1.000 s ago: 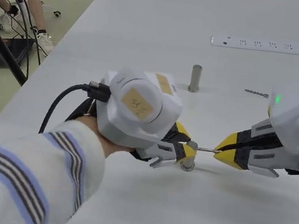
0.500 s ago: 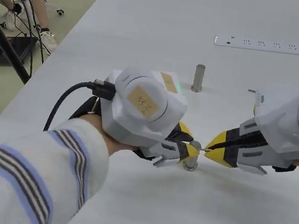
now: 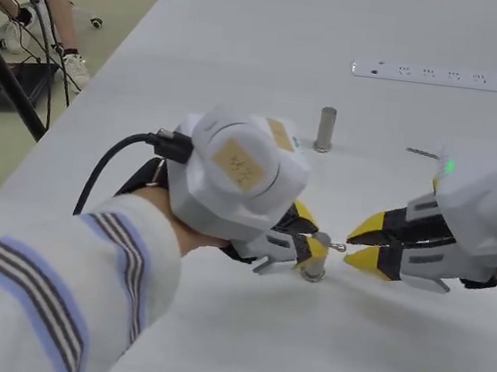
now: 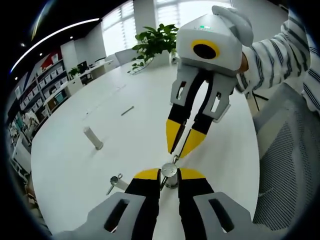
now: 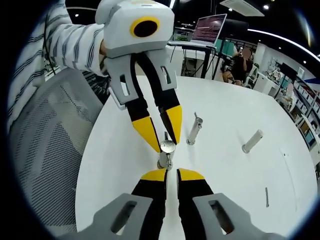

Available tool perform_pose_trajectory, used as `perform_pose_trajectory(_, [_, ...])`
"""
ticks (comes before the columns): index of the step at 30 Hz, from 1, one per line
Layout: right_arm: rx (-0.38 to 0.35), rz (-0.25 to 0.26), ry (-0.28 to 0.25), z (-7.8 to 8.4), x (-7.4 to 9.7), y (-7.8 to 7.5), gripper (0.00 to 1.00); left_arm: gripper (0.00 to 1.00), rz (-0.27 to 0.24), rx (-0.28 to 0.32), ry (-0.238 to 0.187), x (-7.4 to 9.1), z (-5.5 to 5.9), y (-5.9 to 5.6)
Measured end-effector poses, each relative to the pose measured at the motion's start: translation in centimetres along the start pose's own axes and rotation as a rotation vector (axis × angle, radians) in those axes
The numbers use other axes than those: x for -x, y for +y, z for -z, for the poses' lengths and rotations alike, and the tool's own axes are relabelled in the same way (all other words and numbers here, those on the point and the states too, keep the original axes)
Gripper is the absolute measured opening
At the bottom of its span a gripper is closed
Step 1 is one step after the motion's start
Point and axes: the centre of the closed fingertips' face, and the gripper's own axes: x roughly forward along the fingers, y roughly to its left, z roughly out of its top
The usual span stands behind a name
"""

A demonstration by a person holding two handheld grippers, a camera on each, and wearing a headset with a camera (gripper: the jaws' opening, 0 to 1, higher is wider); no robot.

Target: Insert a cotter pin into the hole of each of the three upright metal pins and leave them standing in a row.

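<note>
The left gripper [image 4: 170, 175] was clamped on the held metal pin [image 5: 165, 156], a yellow tip on either side of its top. The right gripper [image 3: 352, 246] faced it from the opposite side, its jaws a small way apart with nothing between them, tips just short of the cotter pin [image 3: 335, 246]. That cotter pin stuck out sideways from the held metal pin's top, its looped head towards the right gripper.

The right gripper view showed a second metal pin [image 5: 194, 130] standing just beyond the held one, with a thin piece at its top that I could not make out. A third metal pin [image 3: 325, 129] stood further back, upright and bare. All three were short, dull grey cylinders.

In the head view a loose cotter pin [image 3: 425, 153] lay flat to the right of the third metal pin, and a power strip [image 3: 441, 75] lay well beyond. Around the held metal pin the white table [image 3: 247, 42] was bare on every side, its long edge well away to the left.
</note>
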Motion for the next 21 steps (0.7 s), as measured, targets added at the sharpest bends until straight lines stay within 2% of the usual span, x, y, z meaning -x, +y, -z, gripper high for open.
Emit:
perform_pose_trajectory(4, [-0.005, 0.001, -0.021, -0.5, 0.0, 0.1, 0.01, 0.09, -0.002, 0.003, -0.002, 0.0, -0.1, 0.0])
perform_pose_trajectory(11, [-0.003, 0.002, -0.026, -1.3, -0.1, 0.2, 0.00, 0.09, -0.005, -0.006, -0.002, -0.1, -0.2, 0.0])
perform_pose_trajectory(21, [-0.007, 0.032, -0.021, -1.0, 0.2, -0.1, 0.00, 0.10, -0.023, -0.007, -0.014, -0.5, -0.2, 0.0])
